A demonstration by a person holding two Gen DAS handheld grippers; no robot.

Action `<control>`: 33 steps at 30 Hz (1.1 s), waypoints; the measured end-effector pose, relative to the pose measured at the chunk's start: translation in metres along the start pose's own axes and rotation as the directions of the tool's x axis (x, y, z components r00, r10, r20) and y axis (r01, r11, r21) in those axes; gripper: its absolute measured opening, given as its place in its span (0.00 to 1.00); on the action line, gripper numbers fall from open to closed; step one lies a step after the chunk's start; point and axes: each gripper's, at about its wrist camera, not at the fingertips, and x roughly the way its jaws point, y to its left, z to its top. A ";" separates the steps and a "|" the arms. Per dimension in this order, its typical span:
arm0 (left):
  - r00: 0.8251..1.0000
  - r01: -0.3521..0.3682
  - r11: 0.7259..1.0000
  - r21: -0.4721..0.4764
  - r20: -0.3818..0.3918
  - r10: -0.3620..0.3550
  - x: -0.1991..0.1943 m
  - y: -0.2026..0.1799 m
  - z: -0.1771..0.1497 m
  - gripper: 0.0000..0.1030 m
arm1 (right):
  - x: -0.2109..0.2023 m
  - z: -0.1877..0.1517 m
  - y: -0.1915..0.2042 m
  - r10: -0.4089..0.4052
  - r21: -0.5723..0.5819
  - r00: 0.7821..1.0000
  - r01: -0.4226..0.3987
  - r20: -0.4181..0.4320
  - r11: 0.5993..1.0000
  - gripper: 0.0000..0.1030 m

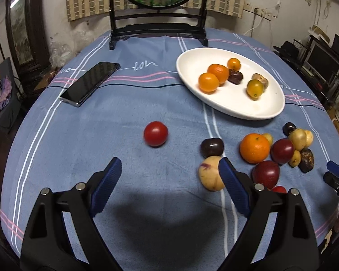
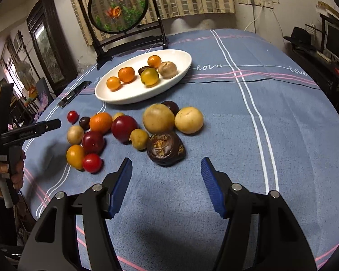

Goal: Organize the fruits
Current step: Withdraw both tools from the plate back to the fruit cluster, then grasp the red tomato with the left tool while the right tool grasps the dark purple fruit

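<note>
Both grippers, left gripper [image 1: 169, 174] and right gripper [image 2: 167, 169], hover spread and empty. Just beyond the left one lies a red tomato [image 1: 155, 133], apart from the fruit pile; smooth, soft, light, so pinch gently across its middle

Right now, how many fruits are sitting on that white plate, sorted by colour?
On the white plate:
Orange fruits: 3
Dark brown fruit: 1
Tan fruit: 1
Yellow-green fruit: 1
Total: 6
</note>
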 end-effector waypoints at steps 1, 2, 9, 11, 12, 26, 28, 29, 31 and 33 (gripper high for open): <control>1.000 -0.003 1.000 0.001 -0.002 0.003 0.001 0.000 0.000 0.86 | 0.002 -0.001 0.001 0.002 -0.006 1.000 -0.002 -0.005 1.000 0.62; 1.000 -0.001 1.000 0.001 -0.005 0.001 0.001 0.000 -0.001 0.86 | 0.004 -0.002 0.003 0.002 -0.016 1.000 -0.002 -0.014 1.000 0.62; 1.000 0.020 1.000 -0.008 -0.022 -0.020 0.006 0.002 -0.007 0.87 | 0.033 -0.001 0.013 -0.100 -0.090 0.989 0.091 -0.112 0.992 0.61; 0.999 0.026 1.000 -0.009 -0.025 -0.026 0.007 0.002 -0.006 0.87 | 0.040 0.004 0.014 -0.107 -0.095 0.986 0.096 -0.125 0.991 0.61; 0.999 0.029 1.000 -0.010 -0.024 -0.029 0.008 0.003 -0.005 0.87 | 0.044 0.006 0.013 -0.112 -0.095 0.985 0.100 -0.131 0.990 0.61; 0.997 0.022 0.998 -0.066 -0.072 -0.027 0.037 0.021 0.014 0.87 | 0.055 0.018 0.022 -0.148 -0.124 0.985 0.137 -0.086 0.983 0.45; 0.997 0.013 0.998 -0.060 -0.074 -0.018 0.042 0.020 0.016 0.87 | 0.049 0.016 0.022 -0.121 -0.114 0.990 0.112 -0.077 0.987 0.45; 0.997 0.019 0.998 -0.067 -0.071 -0.023 0.046 0.020 0.019 0.87 | 0.047 0.015 0.021 -0.115 -0.110 0.990 0.106 -0.076 0.988 0.45; 0.997 0.034 0.995 -0.093 -0.073 -0.040 0.052 0.023 0.022 0.87 | 0.044 0.012 0.019 -0.102 -0.105 0.992 0.094 -0.080 0.990 0.45; 0.995 0.039 0.992 -0.123 -0.084 -0.050 0.061 0.026 0.026 0.86 | 0.043 0.011 0.019 -0.090 -0.103 0.992 0.081 -0.087 0.991 0.45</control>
